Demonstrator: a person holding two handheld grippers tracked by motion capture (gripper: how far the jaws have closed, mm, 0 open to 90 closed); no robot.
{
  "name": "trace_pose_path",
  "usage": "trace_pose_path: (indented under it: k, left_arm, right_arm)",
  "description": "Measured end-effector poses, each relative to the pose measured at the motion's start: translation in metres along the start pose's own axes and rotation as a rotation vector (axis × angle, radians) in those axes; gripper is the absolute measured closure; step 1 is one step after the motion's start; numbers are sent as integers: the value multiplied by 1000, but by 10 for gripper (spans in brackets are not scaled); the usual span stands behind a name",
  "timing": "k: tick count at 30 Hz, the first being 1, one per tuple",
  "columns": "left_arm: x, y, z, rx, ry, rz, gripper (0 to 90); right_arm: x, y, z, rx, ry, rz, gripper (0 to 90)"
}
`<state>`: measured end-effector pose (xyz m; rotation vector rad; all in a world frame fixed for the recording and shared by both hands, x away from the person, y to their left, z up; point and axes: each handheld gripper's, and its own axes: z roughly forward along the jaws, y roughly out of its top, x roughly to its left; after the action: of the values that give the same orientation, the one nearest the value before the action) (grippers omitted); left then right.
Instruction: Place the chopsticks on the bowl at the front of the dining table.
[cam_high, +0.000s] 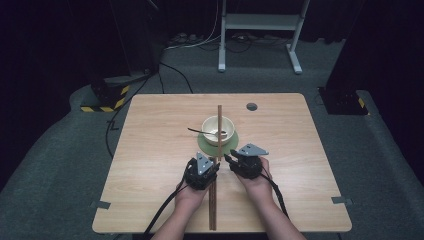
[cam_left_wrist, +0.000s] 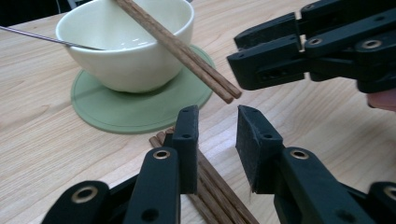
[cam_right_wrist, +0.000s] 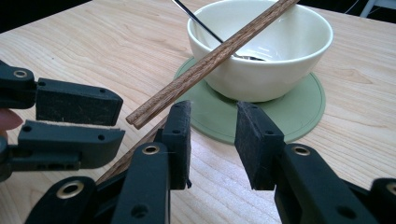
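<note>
Chopsticks (cam_high: 219, 131) are being laid as a pair across the rim of the cream bowl (cam_high: 218, 129), which is standing on a green coaster (cam_high: 230, 145) with a metal spoon (cam_high: 201, 132) inside. Their near ends are hanging just past the coaster, between the 2 grippers. More chopsticks (cam_high: 212, 207) are lying flat on the table (cam_high: 150, 150) near the person's edge. The left gripper (cam_left_wrist: 215, 135) is being held with its jaws parted and empty; the right gripper (cam_right_wrist: 212, 135) is likewise being held apart, gripping nothing. The pair's ends are probably being aligned: light nudges from both sides are advised, so that the bowl is not tipped or shifted.
</note>
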<state>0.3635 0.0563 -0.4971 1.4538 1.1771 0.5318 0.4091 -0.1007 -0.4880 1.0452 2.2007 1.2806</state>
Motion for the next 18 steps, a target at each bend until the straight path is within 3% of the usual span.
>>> trace_pose_path:
  k: [4, 5, 6, 7, 9, 10, 14, 18]
  left_arm:
    - [-2, 0, 0, -4, -9, -12, 704]
    - [-1, 0, -1, 9, -10, 12, 704]
    - [-3, 0, 0, -10, -14, -11, 705]
    - [-2, 0, 0, -2, -16, 4, 705]
    - [-4, 0, 0, -3, -18, -12, 705]
    - [-2, 0, -1, 8, -23, 9, 705]
    - [-3, 0, 0, 6, -37, 3, 701]
    - [3, 1, -2, 7, -19, 8, 676]
  right_arm:
    - [2, 0, 1, 4, 11, -10, 660]
    - [3, 0, 1, 5, 12, -11, 660]
    - [4, 0, 2, 3, 13, -13, 660]
    - [5, 0, 2, 3, 11, -13, 659]
    - [6, 0, 2, 6, 17, -14, 659]
    - [7, 0, 3, 10, 16, -10, 659]
    - [7, 0, 3, 13, 20, -17, 658]
    - [5, 1, 1, 2, 14, -18, 651]
